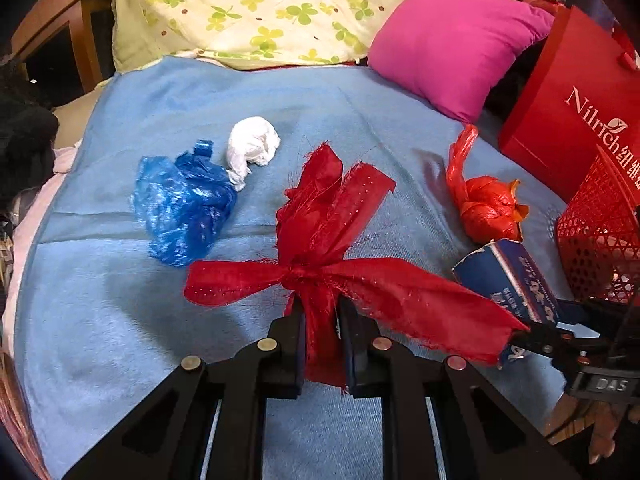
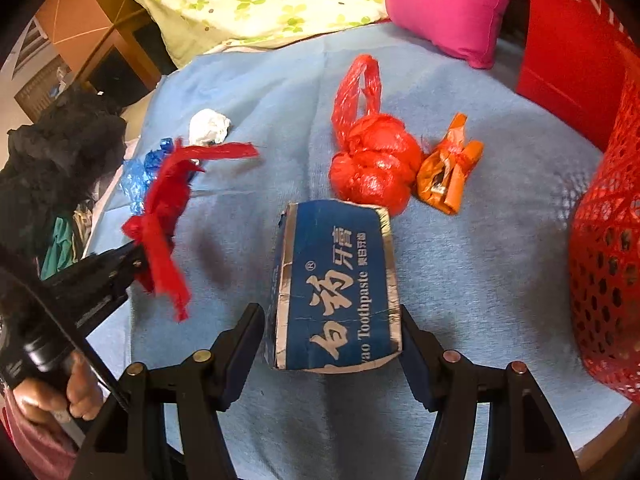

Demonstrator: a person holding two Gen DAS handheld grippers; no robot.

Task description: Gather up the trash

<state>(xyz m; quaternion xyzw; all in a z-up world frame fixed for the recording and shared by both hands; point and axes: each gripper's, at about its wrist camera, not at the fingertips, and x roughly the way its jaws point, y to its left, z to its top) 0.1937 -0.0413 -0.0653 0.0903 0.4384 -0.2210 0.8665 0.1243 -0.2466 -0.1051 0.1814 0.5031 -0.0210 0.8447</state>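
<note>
My left gripper point(image 1: 320, 320) is shut on a knotted red cloth scrap point(image 1: 320, 232) and holds it above the blue blanket; it also shows in the right wrist view point(image 2: 164, 216). My right gripper point(image 2: 332, 332) is shut on a blue toothpaste box point(image 2: 340, 292), which also shows in the left wrist view point(image 1: 508, 276). On the blanket lie a blue plastic bag point(image 1: 180, 204), a white paper wad point(image 1: 252, 148), a red plastic bag point(image 2: 372, 160) and an orange wrapper point(image 2: 448, 168).
A red mesh basket point(image 2: 608, 260) stands at the right edge; it also shows in the left wrist view point(image 1: 600, 224). Behind it is a red paper bag point(image 1: 576, 100). A pink pillow point(image 1: 452, 40) and a clover-print quilt point(image 1: 260, 8) lie at the back. Dark clothes point(image 2: 60, 168) are at left.
</note>
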